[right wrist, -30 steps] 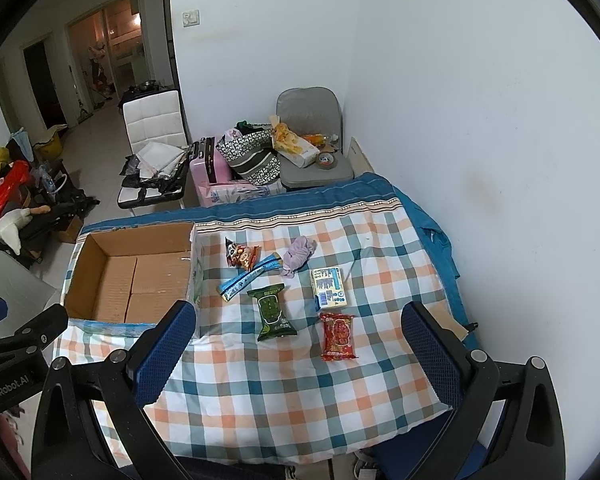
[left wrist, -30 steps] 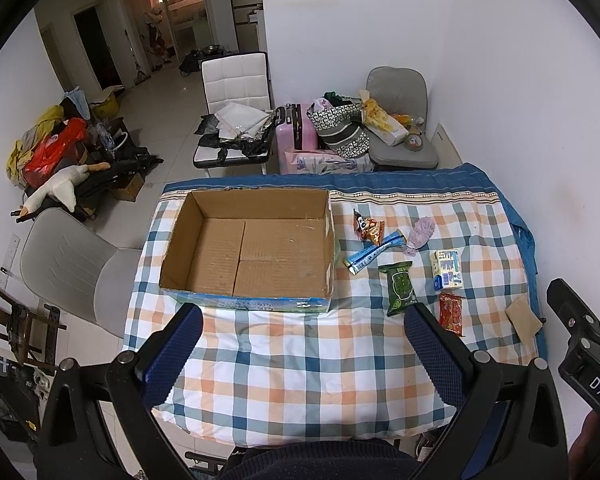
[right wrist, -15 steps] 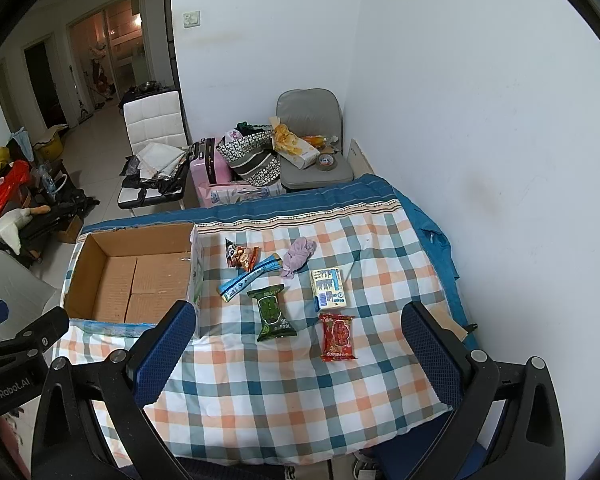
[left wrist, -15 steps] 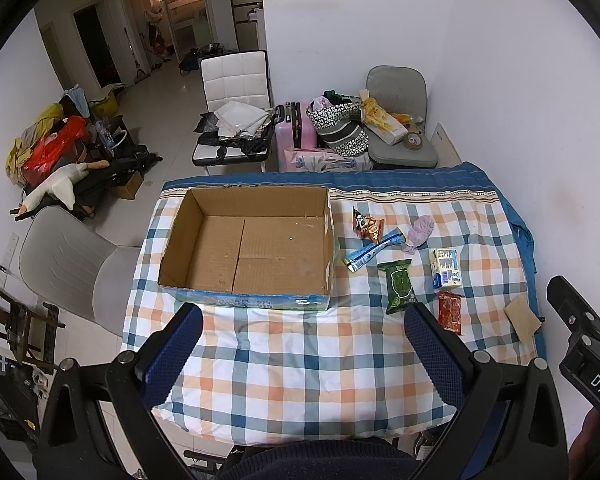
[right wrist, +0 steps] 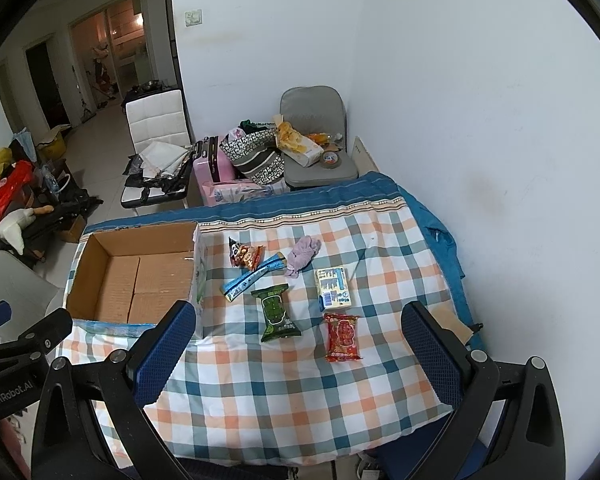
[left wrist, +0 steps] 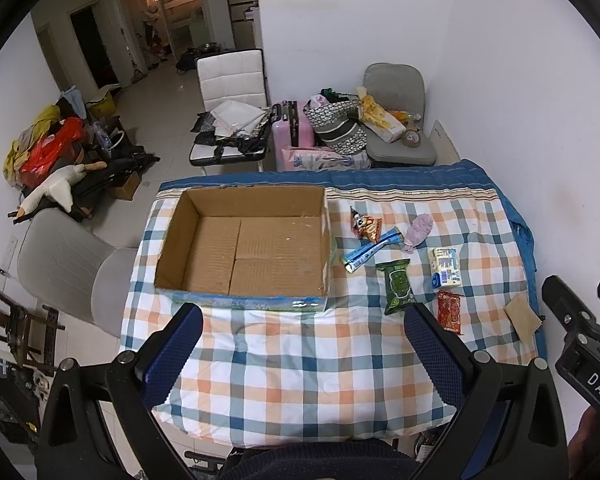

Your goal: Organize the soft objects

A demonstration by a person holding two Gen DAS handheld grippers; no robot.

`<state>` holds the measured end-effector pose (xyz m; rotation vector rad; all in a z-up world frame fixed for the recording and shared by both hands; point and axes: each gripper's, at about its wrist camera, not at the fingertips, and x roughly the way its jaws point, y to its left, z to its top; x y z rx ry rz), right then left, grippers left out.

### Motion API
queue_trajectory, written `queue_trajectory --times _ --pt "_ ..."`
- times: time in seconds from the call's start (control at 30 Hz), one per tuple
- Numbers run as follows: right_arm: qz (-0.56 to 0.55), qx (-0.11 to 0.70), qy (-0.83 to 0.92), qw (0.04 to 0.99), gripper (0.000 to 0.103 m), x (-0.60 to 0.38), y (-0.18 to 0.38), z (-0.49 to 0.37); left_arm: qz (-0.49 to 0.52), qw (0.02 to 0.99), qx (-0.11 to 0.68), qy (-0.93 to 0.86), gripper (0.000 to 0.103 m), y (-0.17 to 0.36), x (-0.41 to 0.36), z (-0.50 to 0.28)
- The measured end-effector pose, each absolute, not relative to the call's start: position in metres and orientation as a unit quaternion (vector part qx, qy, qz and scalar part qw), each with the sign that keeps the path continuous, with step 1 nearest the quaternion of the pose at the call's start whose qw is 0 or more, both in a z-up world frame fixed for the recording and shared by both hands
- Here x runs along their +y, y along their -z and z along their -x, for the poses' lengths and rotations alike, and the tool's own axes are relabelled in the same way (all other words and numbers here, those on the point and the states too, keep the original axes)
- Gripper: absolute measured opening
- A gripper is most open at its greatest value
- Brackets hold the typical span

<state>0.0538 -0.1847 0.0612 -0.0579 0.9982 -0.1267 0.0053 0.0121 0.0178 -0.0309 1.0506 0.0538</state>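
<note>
An empty cardboard box (left wrist: 252, 248) sits on the left of the checked tablecloth (left wrist: 300, 368); it also shows in the right wrist view (right wrist: 140, 276). Right of it lie several soft items: a lilac cloth (right wrist: 302, 254), an orange snack pack (right wrist: 245, 256), a blue stick pack (right wrist: 252, 276), a green packet (right wrist: 276, 312), a yellow tissue pack (right wrist: 333, 286) and a red packet (right wrist: 342, 336). My left gripper (left wrist: 304, 352) is open and empty, high above the table's near edge. My right gripper (right wrist: 300, 352) is open and empty, above the near right part.
A tan card (left wrist: 522, 316) lies at the table's right edge by the white wall. A grey chair (left wrist: 64, 256) stands left of the table. Beyond the far edge are a white chair (left wrist: 232, 120), a pink suitcase (left wrist: 292, 132) and a loaded grey chair (left wrist: 396, 128).
Both views shift only slightly; the table appears a touch farther. Nothing on the table has moved and both grippers stay open.
</note>
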Motion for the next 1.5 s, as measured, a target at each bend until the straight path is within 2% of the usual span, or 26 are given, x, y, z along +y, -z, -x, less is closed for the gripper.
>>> queue_trajectory --times 0.17,0.33,0.6,0.83,0.9,1.03,1.13,1.17,1.23,1.3,1.33,1.4,1.43,1.5 --pt "-0.002 0.495 0.069 0.866 0.103 -0.204 -0.04 -0.067 0.005 0.86 0.51 -0.003 0.103 0.004 -0.004 -0.031" --pt "-0.034 0.531 0.108 0.84 0.103 -0.25 0.004 -0.094 0.004 0.836 0.546 0.043 0.103 0.052 -0.037 -0.087" --pt "-0.115 0.611 0.135 0.772 0.103 -0.34 0.139 -0.138 0.063 0.731 0.674 0.089 0.103 0.188 -0.097 -0.177" --pt "-0.184 0.677 0.137 0.7 0.103 -0.379 0.272 -0.159 0.088 0.638 0.76 0.085 0.09 0.304 -0.135 -0.216" --pt "-0.198 0.69 0.135 0.683 0.103 -0.384 0.304 -0.163 0.099 0.615 0.779 0.081 0.084 0.329 -0.136 -0.219" --pt "-0.232 0.708 0.126 0.655 0.099 -0.39 0.346 -0.166 0.12 0.589 0.796 0.071 0.083 0.364 -0.141 -0.226" --pt "-0.244 0.714 0.125 0.644 0.098 -0.394 0.365 -0.165 0.123 0.576 0.805 0.07 0.067 0.382 -0.144 -0.228" --pt "-0.248 0.716 0.125 0.641 0.094 -0.395 0.371 -0.164 0.121 0.573 0.808 0.068 0.061 0.385 -0.145 -0.228" --pt "-0.257 0.723 0.121 0.63 0.085 -0.396 0.383 -0.161 0.11 0.573 0.809 0.068 0.054 0.389 -0.147 -0.227" --pt "-0.252 0.733 0.122 0.62 0.08 -0.394 0.393 -0.157 0.106 0.573 0.809 0.073 0.05 0.388 -0.147 -0.226" --pt "-0.246 0.735 0.124 0.619 0.074 -0.393 0.395 -0.157 0.102 0.578 0.806 0.075 0.042 0.386 -0.148 -0.225" --pt "-0.228 0.739 0.131 0.62 0.065 -0.39 0.396 -0.153 0.1 0.579 0.805 0.083 0.037 0.382 -0.147 -0.225" --pt "-0.223 0.739 0.132 0.622 0.057 -0.388 0.397 -0.151 0.098 0.581 0.803 0.088 0.035 0.381 -0.148 -0.224" --pt "-0.222 0.738 0.131 0.623 0.053 -0.386 0.396 -0.145 0.094 0.58 0.803 0.098 0.034 0.378 -0.148 -0.222"
